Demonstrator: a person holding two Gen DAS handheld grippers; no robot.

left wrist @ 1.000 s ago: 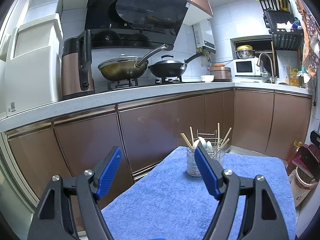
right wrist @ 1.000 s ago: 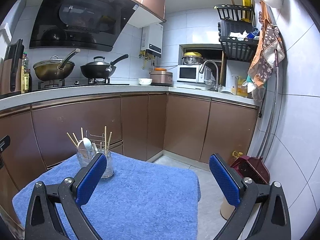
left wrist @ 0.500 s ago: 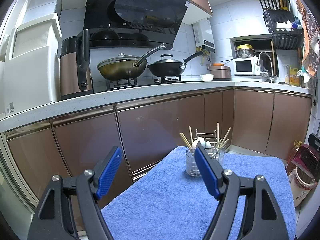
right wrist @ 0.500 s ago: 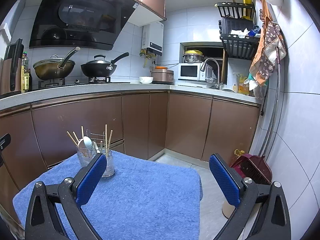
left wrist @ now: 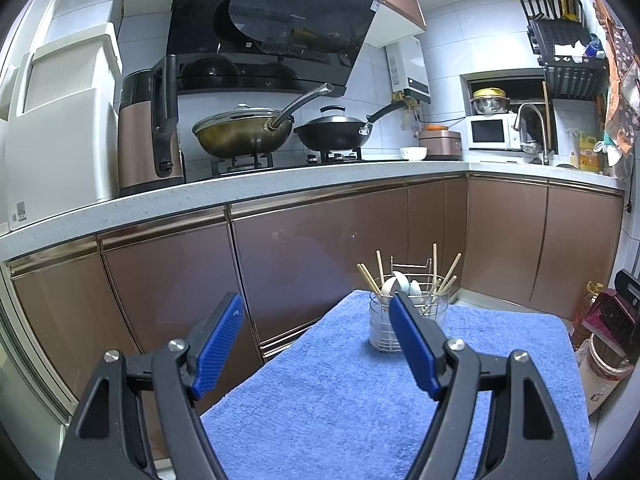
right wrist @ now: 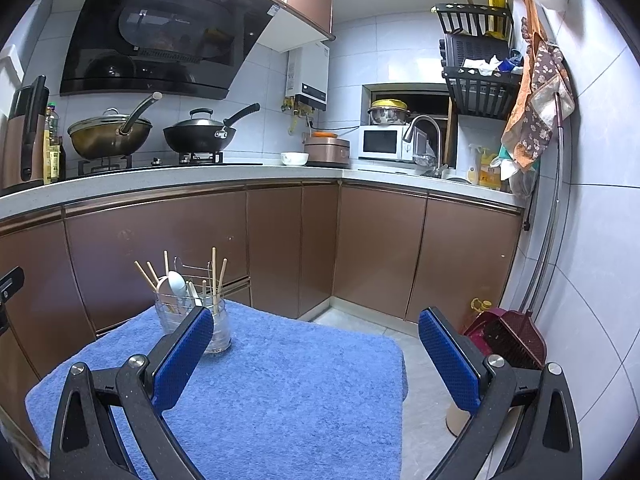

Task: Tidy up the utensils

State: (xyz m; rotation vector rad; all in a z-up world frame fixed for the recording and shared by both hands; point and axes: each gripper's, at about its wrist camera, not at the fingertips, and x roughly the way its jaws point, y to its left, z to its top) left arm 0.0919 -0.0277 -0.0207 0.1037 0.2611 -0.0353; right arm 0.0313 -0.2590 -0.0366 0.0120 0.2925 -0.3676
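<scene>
A clear utensil holder (left wrist: 408, 322) (right wrist: 192, 320) stands on the far part of a blue towel (left wrist: 360, 400) (right wrist: 280, 392) that covers a small table. Wooden chopsticks (left wrist: 368, 278) (right wrist: 214, 276) and white spoons (left wrist: 394, 284) (right wrist: 174, 282) stick up out of it. My left gripper (left wrist: 316, 344) hovers open above the towel's near left side, well short of the holder. My right gripper (right wrist: 316, 358) is open too, above the towel's right half, with the holder beyond its left finger. Neither holds anything.
Brown cabinets under a white counter (left wrist: 240, 196) run behind and to the right of the table. Two woks (left wrist: 244, 132) sit on the stove, a microwave (right wrist: 384, 142) and sink tap in the corner. A dustpan and broom (right wrist: 508, 336) lean on the right wall.
Both views have shifted very slightly; the holder and utensils stay put, and both grippers remain open and empty.
</scene>
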